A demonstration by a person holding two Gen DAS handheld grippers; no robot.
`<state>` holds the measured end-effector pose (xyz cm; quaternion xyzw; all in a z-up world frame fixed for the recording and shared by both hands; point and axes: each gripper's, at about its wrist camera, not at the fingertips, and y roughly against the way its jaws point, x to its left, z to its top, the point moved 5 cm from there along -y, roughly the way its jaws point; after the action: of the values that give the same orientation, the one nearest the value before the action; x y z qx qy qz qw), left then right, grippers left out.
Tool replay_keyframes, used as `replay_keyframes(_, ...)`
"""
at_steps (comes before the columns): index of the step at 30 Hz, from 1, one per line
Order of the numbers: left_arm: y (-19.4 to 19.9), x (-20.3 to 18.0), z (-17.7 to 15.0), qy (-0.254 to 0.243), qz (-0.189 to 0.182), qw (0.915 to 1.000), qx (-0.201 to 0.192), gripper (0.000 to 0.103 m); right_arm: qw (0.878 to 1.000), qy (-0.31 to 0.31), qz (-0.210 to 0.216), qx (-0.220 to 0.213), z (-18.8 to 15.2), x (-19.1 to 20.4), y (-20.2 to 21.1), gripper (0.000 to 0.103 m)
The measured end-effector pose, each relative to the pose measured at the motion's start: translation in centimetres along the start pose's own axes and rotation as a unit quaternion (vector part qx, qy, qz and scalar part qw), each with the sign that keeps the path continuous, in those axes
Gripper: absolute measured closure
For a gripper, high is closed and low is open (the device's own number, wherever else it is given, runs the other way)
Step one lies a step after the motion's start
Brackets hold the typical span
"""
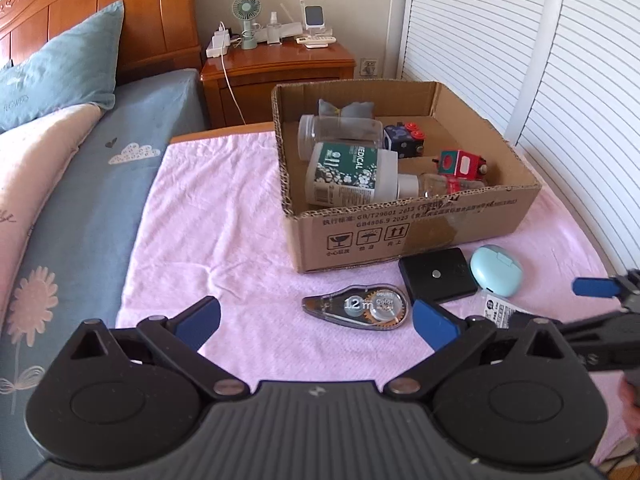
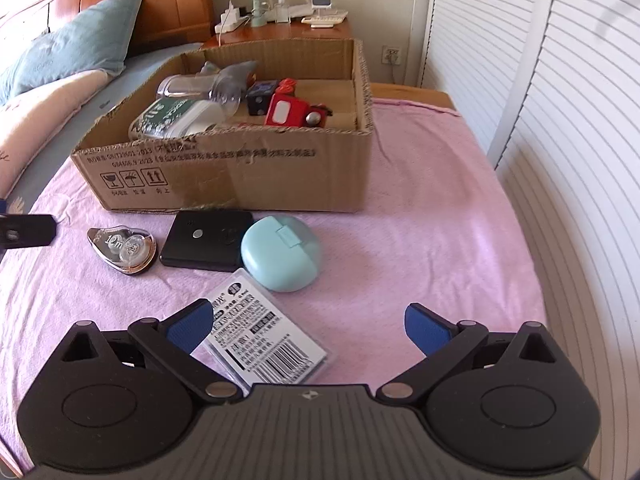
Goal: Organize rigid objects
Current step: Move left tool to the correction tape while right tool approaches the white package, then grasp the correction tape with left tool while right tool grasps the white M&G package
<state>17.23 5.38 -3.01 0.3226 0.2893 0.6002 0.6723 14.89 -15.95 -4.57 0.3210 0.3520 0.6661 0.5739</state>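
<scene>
Half the label card [image 1: 498,312] hides behind the right gripper [image 1: 624,296].

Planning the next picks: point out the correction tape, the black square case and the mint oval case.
correction tape [image 1: 358,307]: left wrist view, clear body.
black square case [image 2: 208,245]: right wrist view, lid.
mint oval case [image 2: 280,254]: right wrist view, lid.

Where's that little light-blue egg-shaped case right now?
The light-blue case lies on the pink blanket just in front of the cardboard box, touching the black square case on its left.
</scene>
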Motion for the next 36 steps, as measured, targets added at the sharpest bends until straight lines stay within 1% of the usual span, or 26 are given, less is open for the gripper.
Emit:
replay_keyframes(2,0.9,0.4,0.0,-0.01,0.004,0.9999,-0.001,0.001,1.0,-0.003,-0.002,0.002,0.3,0.8,-0.8,0.0)
replay_keyframes(5,1.6,0.7,-0.7,-0.018,0.01,0.9998,-0.001,0.001,1.0,0.0,-0.019,0.0,0.7,2.1,-1.8,0.0)
replay_keyframes(10,0.8,0.6,-3.1,-0.003,-0.014,0.9999,0.007,0.001,0.998,0.034,-0.054,-0.003,0.2,3.3,-3.0,0.0)
replay_keyframes(13,-0.1,0.3,-4.0,-0.001,-0.019,0.9998,0.003,0.001,0.998,0.036,-0.054,-0.002,-0.5,2.8,-2.7,0.0)
replay_keyframes(16,-1.0,0.1,-4.5,0.013,-0.035,0.9993,0.001,0.001,0.997,0.036,-0.062,0.008,-1.4,1.9,-2.1,0.0)
replay_keyframes(17,-1.4,-0.1,-4.5,0.017,-0.039,0.9991,0.0,0.001,0.997,0.034,-0.062,0.009,-1.7,1.5,-1.9,0.0)
replay_keyframes(19,-2.3,-0.5,-4.7,0.018,-0.036,0.9992,0.002,0.001,0.998,0.024,-0.061,0.013,-2.4,0.8,-1.5,0.0)
replay_keyframes(23,-3.9,-1.5,-5.2,0.007,-0.03,0.9995,0.012,0.001,0.998,0.008,-0.058,0.02,-3.5,-0.8,-0.8,0.0)
replay_keyframes(28,-5.7,-2.3,-6.0,0.001,-0.036,0.999,0.026,0.001,0.998,0.025,-0.065,0.01,-4.6,-1.6,0.2,0.0)
replay_keyframes(30,-6.2,-2.4,-6.2,0.008,-0.038,0.9987,0.032,0.001,0.998,0.029,-0.058,0.003,-5.0,-1.7,0.7,0.0)
replay_keyframes(34,-6.5,-2.7,-6.2,-0.004,-0.023,0.9995,0.02,0.001,0.999,0.016,-0.033,0.0,-5.7,-2.3,1.6,0.0)
replay_keyframes(36,-6.7,-2.8,-6.1,-0.007,-0.02,0.9997,0.016,0.001,0.999,0.011,-0.033,0.004,-6.1,-2.6,1.7,0.0)
